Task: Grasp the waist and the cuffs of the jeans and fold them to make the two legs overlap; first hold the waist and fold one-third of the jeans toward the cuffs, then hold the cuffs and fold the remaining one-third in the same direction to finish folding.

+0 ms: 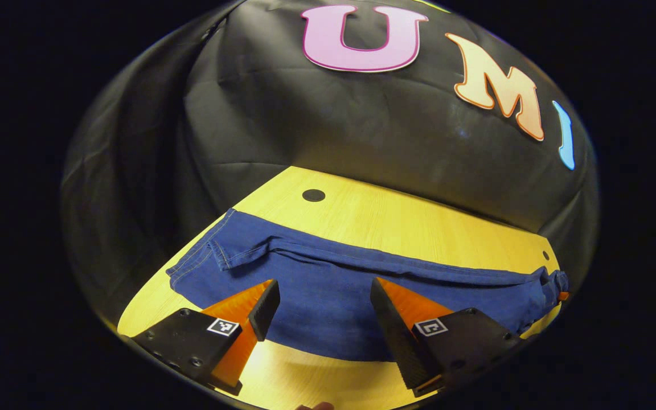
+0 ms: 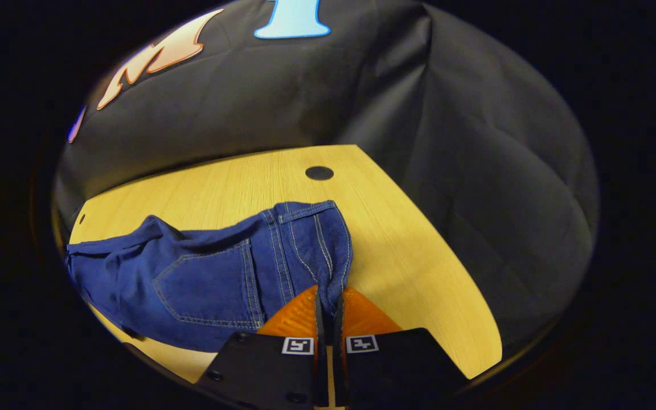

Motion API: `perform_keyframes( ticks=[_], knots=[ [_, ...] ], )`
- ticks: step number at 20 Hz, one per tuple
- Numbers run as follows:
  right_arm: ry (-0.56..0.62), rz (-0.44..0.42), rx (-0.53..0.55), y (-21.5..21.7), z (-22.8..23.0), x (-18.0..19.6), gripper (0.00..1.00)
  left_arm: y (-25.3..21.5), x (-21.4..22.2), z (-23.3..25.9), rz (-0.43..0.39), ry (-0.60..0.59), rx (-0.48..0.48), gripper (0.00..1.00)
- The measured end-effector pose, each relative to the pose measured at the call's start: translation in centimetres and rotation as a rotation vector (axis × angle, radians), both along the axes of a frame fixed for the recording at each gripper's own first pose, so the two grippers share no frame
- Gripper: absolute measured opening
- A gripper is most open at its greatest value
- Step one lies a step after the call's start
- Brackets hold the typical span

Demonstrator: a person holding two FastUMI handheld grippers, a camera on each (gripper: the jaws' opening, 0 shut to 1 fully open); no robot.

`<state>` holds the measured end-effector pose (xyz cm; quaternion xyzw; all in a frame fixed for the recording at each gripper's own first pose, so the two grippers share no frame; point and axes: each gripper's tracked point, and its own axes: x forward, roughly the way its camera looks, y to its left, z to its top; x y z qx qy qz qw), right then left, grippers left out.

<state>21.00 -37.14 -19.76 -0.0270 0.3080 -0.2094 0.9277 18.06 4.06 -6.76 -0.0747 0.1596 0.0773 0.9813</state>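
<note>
Blue jeans (image 1: 316,256) lie stretched across the wooden table (image 1: 396,222), with the cuffs (image 1: 208,259) at the left and the waist (image 1: 550,285) at the far right. One cuff is folded back over the leg. My left gripper (image 1: 323,285) is open, its fingers spread just above the leg near the cuff end, holding nothing. In the right gripper view the waist (image 2: 305,228) lies bunched, with a back pocket (image 2: 208,285) facing up. My right gripper (image 2: 329,291) is shut on the waistband's near corner, denim pinched between both fingers.
A round black hole (image 1: 313,195) sits in the table behind the cuffs, and another hole (image 2: 319,172) sits behind the waist. The table's right edge (image 2: 447,256) runs close beside the waist. The black cloth wall stands behind the table's far edge.
</note>
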Motion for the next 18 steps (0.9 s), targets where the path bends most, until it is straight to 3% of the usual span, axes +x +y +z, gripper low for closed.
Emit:
perform_keyframes(
  ticks=[3, 7, 12, 18],
  knots=[
    [-0.095, -0.01, 0.014, 1.7, 4.0, 0.4, 0.06, -0.3, -0.2, 0.2, -0.022, -0.005, -0.029, 0.96],
    [-0.221, 0.038, 0.045, 7.9, 9.8, 0.3, 0.06, -0.3, -0.9, 0.2, -0.084, 0.001, -0.042, 0.95],
    [-0.31, 0.223, 0.16, 20.4, 14.0, -0.3, 0.06, 0.2, -1.6, 0.4, -0.155, -0.011, -0.038, 0.95],
    [-0.302, 0.463, 0.343, 34.4, 12.3, -0.9, 0.06, 0.4, -2.3, 0.6, -0.201, -0.02, -0.046, 0.95]
  ],
)
